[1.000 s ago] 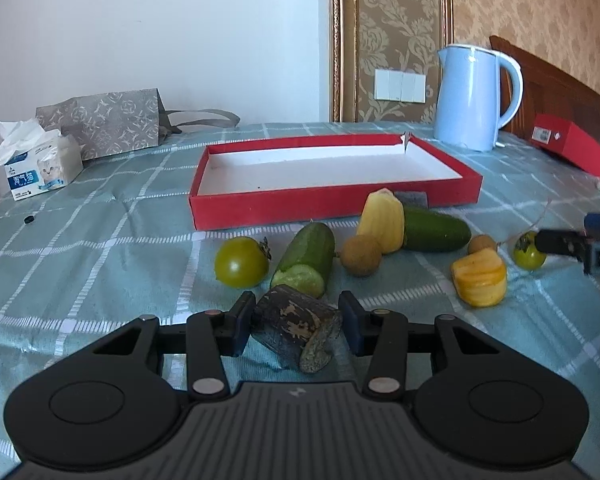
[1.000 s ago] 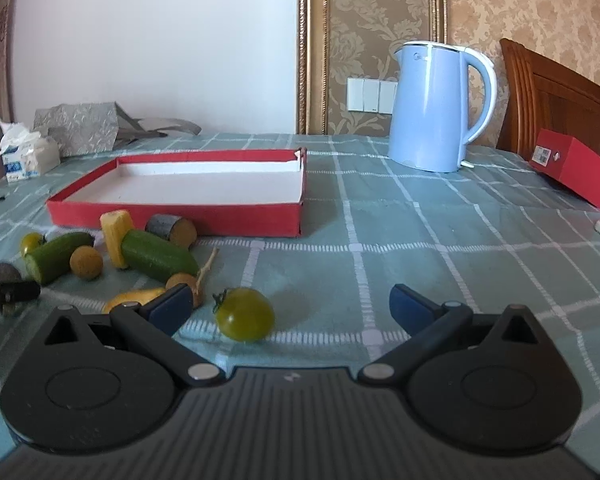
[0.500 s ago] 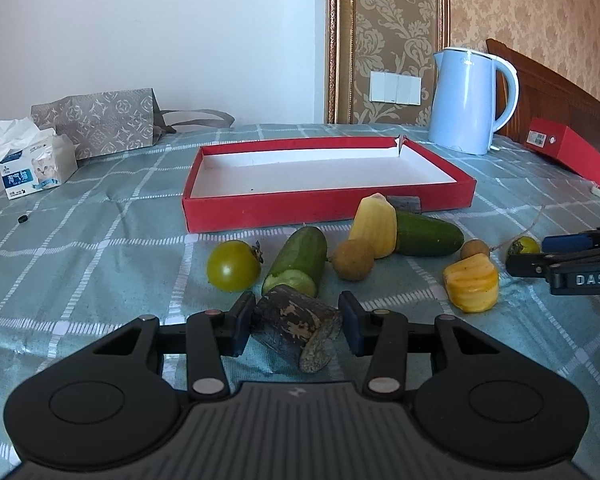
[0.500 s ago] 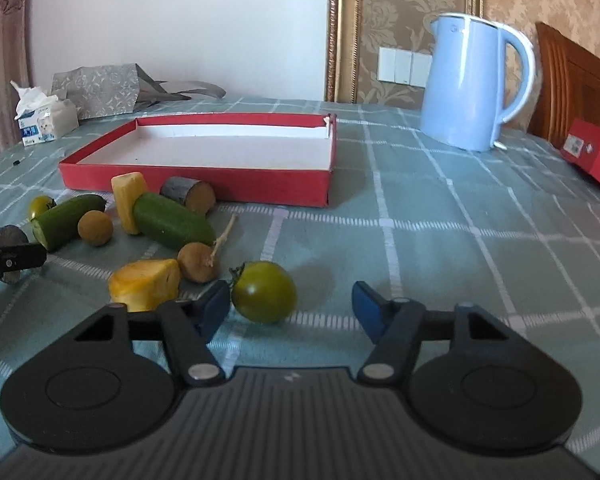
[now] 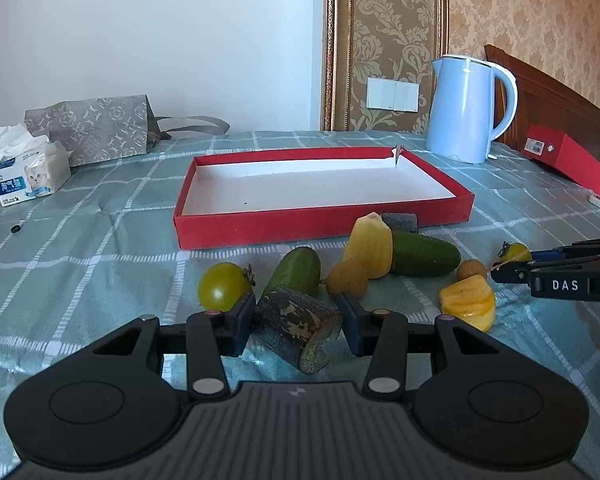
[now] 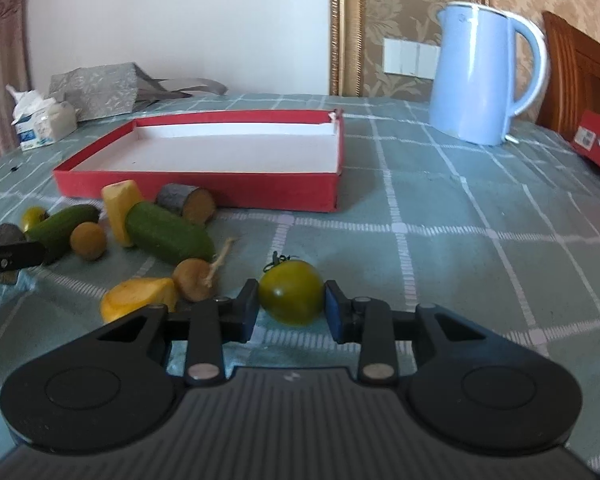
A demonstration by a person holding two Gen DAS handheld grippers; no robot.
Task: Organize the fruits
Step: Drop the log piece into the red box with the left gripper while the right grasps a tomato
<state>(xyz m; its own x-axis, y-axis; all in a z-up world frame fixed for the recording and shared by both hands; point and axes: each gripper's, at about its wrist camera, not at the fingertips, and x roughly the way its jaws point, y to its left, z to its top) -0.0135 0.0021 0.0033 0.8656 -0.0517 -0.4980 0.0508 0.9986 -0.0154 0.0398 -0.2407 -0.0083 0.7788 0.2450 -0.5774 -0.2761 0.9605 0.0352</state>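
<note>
The left hand-held gripper (image 5: 296, 322) clamps a dark log (image 5: 296, 326) just above the surface (image 5: 100, 264). The right hand-held gripper (image 6: 291, 312) is closing around a tomato (image 6: 291, 298), pads seemingly touching it, near the red tray (image 6: 204, 182).

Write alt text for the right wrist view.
The right gripper is closing around a green tomato on a teal checked tablecloth. To its left lie cucumbers, yellow fruit pieces and longans; behind them are an empty red tray and a blue kettle.
</note>
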